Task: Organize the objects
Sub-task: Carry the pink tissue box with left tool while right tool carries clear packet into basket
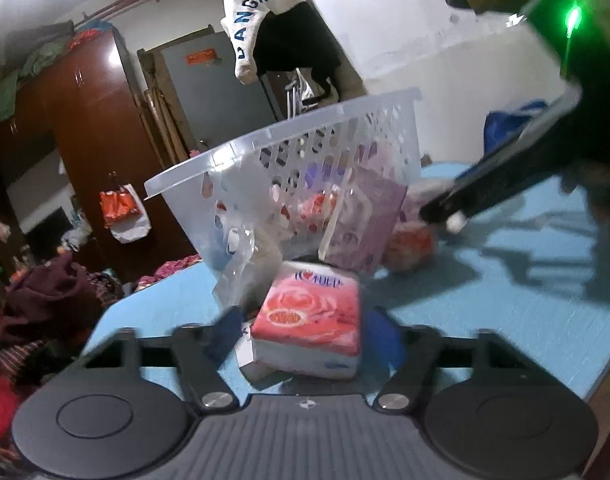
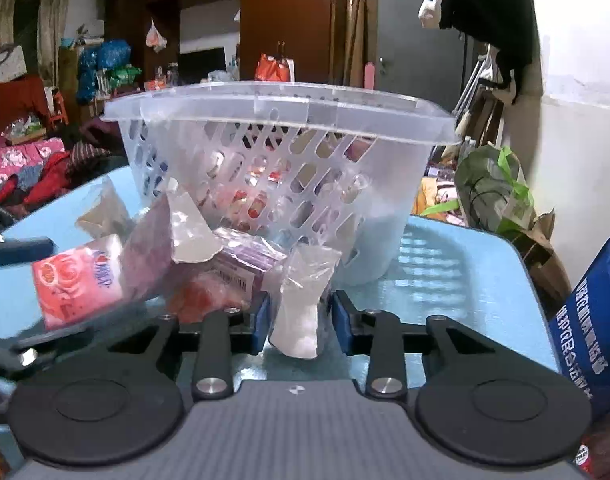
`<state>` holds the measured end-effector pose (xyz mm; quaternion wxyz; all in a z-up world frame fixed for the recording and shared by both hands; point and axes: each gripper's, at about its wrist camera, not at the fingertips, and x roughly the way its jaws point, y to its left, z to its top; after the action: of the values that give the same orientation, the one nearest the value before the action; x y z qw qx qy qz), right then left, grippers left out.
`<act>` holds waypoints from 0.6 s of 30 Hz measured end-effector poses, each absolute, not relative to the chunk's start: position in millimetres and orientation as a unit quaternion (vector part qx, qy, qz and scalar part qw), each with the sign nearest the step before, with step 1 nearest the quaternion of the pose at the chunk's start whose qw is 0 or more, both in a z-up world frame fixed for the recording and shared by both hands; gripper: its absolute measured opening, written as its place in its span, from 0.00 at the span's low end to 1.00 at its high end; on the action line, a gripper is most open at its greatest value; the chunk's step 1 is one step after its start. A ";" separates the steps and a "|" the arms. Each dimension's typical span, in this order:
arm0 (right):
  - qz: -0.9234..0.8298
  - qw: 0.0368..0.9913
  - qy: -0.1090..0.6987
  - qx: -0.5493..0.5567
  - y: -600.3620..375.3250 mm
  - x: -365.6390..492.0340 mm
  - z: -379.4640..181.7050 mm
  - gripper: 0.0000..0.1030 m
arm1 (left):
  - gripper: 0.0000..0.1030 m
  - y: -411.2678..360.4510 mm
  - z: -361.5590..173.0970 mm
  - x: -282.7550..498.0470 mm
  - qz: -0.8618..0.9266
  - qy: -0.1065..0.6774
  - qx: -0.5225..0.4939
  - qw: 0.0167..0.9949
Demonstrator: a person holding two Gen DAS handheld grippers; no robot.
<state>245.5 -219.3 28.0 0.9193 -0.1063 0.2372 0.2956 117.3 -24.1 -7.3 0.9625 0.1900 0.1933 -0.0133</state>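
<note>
Your worktop [image 2: 457,280] is a light blue surface in a crowded room: a dark wooden wardrobe [image 1: 93,128] stands behind it, a grey door [image 1: 213,92] next to that, clothes hang above by the white wall, and heaps of fabric lie beyond the worktop's left edge.

A clear perforated basket [image 2: 281,152] sits tipped on the worktop, its rim lifted, with wrapped packets showing through its slotted wall.

Your left tool [image 1: 305,332] is held low over the near edge of the worktop, pointing toward the basket. Its blue pads stand either side of a pink rose-printed tissue pack [image 1: 309,316]; the left pad is blurred and you cannot tell whether the pads press on the pack. The pack lies flat just in front of the basket, its long axis running away from you toward the basket, and its near end overlaps a small white box [image 1: 251,354].

Your right tool [image 2: 299,316] reaches in level from the opposite side, also facing the basket. Its pads are partly open and sit on both sides of a clear plastic pouch [image 2: 301,304]; contact is unclear. The pouch stands roughly upright, long axis vertical, just beside the basket wall. A purple packet [image 2: 241,264] leans against the basket next to it
</note>
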 end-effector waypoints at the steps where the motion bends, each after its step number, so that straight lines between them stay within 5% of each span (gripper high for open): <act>1: 0.297 0.920 0.233 -0.105 -222.0 242.0 28.7 0.35 | 0.56 -23.6 -7.9 115.6 -0.012 0.189 0.188 0.964; 18: 0.325 0.921 0.194 -0.088 -240.8 214.8 16.7 0.32 | 0.56 15.2 -13.4 82.8 -0.061 0.073 0.048 0.994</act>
<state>214.8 -240.8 16.7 0.9213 -0.0885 0.1938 0.3252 82.8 15.2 -13.4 0.9944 0.0476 0.0729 -0.0606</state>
